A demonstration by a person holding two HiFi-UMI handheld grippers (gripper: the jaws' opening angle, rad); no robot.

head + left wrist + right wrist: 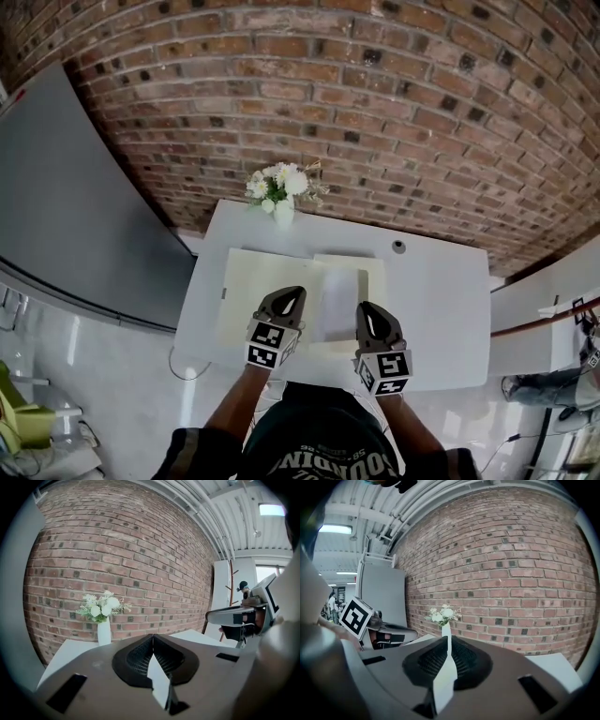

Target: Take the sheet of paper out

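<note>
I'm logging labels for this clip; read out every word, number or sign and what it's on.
Dark shirt: white lettering, cropped and distorted, not reliably readable.
Left gripper and right gripper: black-and-white square markers, no words.
Sheet of paper: no print visible.

- A loft-style office or studio workroom is being shown.
- The white table point(441, 309) is being backed along its far side by a bare brick wall point(375, 112).
- A vase of white flowers point(282, 199) is being displayed at the table's far edge, against the bricks.
- A tall grey partition panel point(75, 216) is being stood to the left of the table.
- Exposed pipes point(197, 508) and a strip light point(274, 509) are being carried on an open ceiling above the table.
- A coat stand point(230, 588) is being kept beyond the table's right end.
- A glossy white floor point(112, 375) is being crossed by a thin cable point(178, 361) near the table's near left corner.
</note>
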